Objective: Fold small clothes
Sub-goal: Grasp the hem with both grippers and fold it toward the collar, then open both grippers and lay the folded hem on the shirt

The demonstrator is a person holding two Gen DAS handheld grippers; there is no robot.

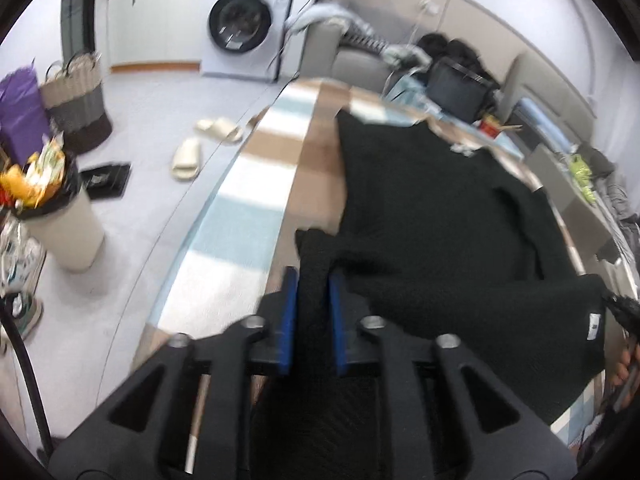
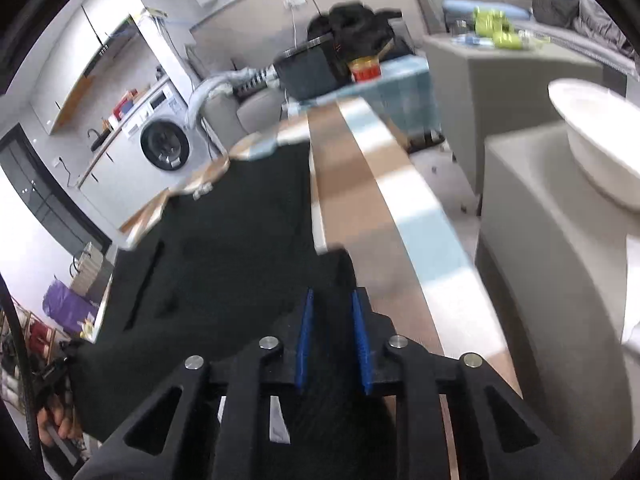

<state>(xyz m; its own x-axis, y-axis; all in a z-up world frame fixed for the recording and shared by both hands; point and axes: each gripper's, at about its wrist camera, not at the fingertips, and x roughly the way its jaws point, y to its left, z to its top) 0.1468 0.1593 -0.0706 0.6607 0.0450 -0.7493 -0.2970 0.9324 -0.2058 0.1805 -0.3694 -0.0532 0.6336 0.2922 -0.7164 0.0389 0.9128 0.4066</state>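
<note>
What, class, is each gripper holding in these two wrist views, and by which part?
Both hold the same black garment. The left gripper pinches its near left corner; the right gripper pinches its near right corner. The rest lies on the checked table.

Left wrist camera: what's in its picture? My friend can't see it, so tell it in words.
The left gripper pinches a black garment between blue-padded fingers, above a striped table. Behind stands a washing machine, with slippers on the floor.
</note>
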